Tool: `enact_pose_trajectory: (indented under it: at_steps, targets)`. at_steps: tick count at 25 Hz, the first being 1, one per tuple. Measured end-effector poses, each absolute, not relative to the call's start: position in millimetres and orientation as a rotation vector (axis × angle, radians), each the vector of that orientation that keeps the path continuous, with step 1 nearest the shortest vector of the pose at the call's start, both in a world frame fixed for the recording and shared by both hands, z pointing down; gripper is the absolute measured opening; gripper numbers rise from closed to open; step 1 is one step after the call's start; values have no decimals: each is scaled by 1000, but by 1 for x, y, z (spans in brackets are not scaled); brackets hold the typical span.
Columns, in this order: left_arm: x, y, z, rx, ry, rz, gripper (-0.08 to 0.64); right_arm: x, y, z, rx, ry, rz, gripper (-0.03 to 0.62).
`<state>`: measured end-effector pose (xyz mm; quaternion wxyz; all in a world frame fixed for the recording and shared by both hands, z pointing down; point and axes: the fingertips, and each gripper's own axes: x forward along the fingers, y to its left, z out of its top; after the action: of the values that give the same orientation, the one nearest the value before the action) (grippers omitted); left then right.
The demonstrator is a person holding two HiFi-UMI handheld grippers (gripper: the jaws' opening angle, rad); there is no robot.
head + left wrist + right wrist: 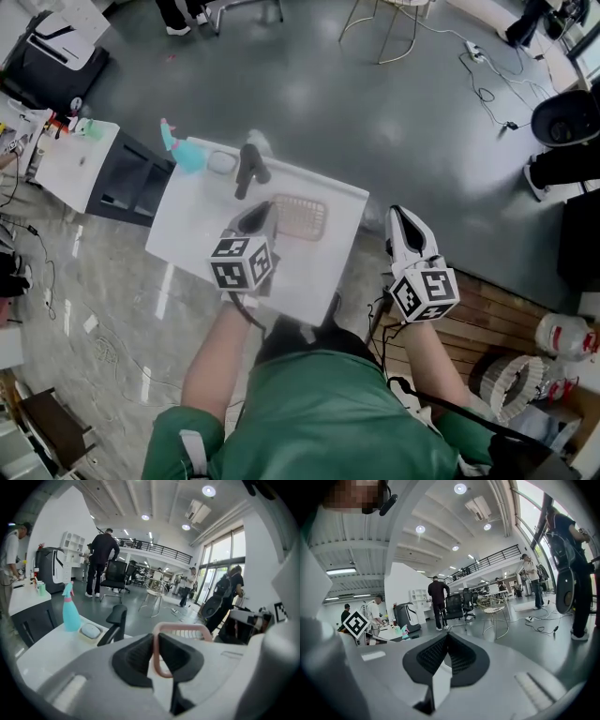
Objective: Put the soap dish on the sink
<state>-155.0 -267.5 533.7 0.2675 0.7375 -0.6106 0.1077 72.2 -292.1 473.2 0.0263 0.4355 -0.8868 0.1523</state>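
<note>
A pink slatted soap dish (302, 217) hangs just above the white sink top (197, 220), right of the black faucet (249, 169). My left gripper (262, 219) is shut on the dish's near-left rim. In the left gripper view the pink rim (180, 629) is pinched between the two black pads (136, 658), with the faucet (115, 623) ahead to the left. My right gripper (403, 220) hovers off the sink's right edge, over the grey floor. Its pads (433, 656) meet with nothing between them.
A turquoise spray bottle (176, 150) and a pale bar of soap (221, 162) stand at the sink's far left corner. A white cabinet (80, 164) lies to the left, wooden boards (506, 319) to the right. People, chairs (115, 576) and floor cables (487, 84) lie beyond.
</note>
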Motion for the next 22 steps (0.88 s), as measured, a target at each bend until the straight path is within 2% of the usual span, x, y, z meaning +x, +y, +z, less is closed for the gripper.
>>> enact_pose_trajectory:
  at_steps: [22]
  targets:
    - [-132, -348, 641, 1957, -1463, 460, 38, 105, -318, 518, 1583, -2520, 559, 2]
